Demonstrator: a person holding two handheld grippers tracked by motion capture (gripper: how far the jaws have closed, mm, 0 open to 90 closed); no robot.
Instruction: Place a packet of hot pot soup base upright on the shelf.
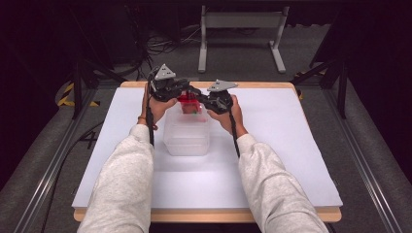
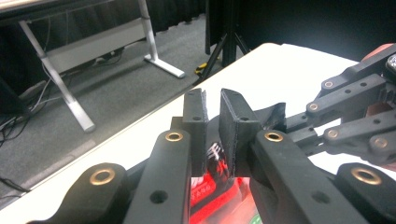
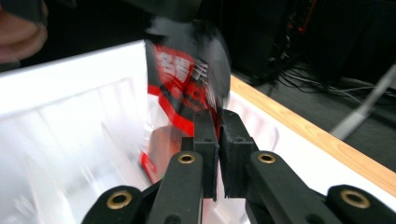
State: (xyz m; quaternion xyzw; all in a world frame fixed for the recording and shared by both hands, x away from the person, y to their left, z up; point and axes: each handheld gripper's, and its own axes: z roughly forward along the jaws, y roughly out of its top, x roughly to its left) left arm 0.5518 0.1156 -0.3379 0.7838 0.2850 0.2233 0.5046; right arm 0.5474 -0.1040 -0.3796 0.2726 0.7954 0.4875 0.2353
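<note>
Both tools pinched the same red packet [image 1: 188, 103] from opposite sides: left tool [image 1: 180, 93] on its left top edge, right tool [image 1: 200, 99] on its right. In the left gripper view the packet's dark upper edge [image 2: 219, 154] sat between nearly closed jaws; in the right gripper view the jaws stood almost together on the packet [image 3: 187, 88], its print blurred. I judged each a thin pinch on film, not a firm clamp.

Packet hung upright, long axis roughly vertical, directly over the far end of the clear plastic container [image 1: 187, 138], lower end seemingly inside the rim. Both tools sat equally near, so I judged the coming move straight down or an outward pull.

Container stood mid-worktop [image 1: 291, 160], white sheet over a wood edge.
</note>
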